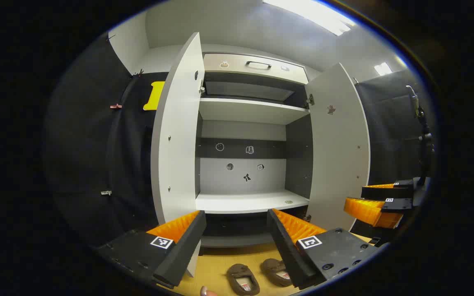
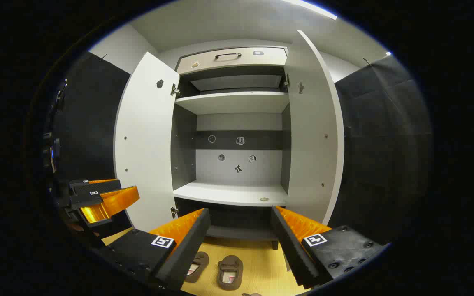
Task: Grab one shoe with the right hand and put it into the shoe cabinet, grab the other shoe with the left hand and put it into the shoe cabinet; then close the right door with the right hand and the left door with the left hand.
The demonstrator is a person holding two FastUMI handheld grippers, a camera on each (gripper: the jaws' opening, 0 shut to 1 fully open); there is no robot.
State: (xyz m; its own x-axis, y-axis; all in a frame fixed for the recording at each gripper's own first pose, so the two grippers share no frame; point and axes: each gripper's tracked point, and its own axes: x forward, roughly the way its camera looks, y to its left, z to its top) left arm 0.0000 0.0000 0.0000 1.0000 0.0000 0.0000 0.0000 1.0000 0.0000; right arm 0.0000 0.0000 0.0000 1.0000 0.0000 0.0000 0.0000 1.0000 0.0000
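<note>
Hovering above the floor [image 1: 220,257] in front of the cabinet [image 1: 247,111], the left claw [image 1: 237,242] stood wide open with nothing between its fingers. In the left gripper view its two fingers framed the low part of the cabinet, and just below them lay the two shoes [image 1: 243,279] side by side on the wooden floor, the right shoe [image 1: 276,271] partly behind the right finger. The right claw [image 2: 241,242] was likewise spread wide and empty, held at much the same height; in the right gripper view the pair sat between its fingers, one shoe [image 2: 230,272] in full sight and the other [image 2: 198,265] half hidden behind the left finger.

Each claw could be seen from the other's camera, off to the side (the right one at the right edge of the left gripper view [image 1: 379,205], the left one at the left edge of the right gripper view [image 2: 101,199]), both apart from the shoes and the cabinet.

Beyond them the cabinet stood with both doors swung open: the left door [image 2: 146,139] and the right door [image 2: 311,135]. The lower shelf [image 2: 231,193] was bare but for a small round thing [image 2: 264,199] near its front edge, too small to tell. An upper shelf [image 2: 233,100] sat above, and a drawer [image 2: 231,57] with a handle topped the cabinet. Small stickers [image 2: 239,154] dotted the back panel.
</note>
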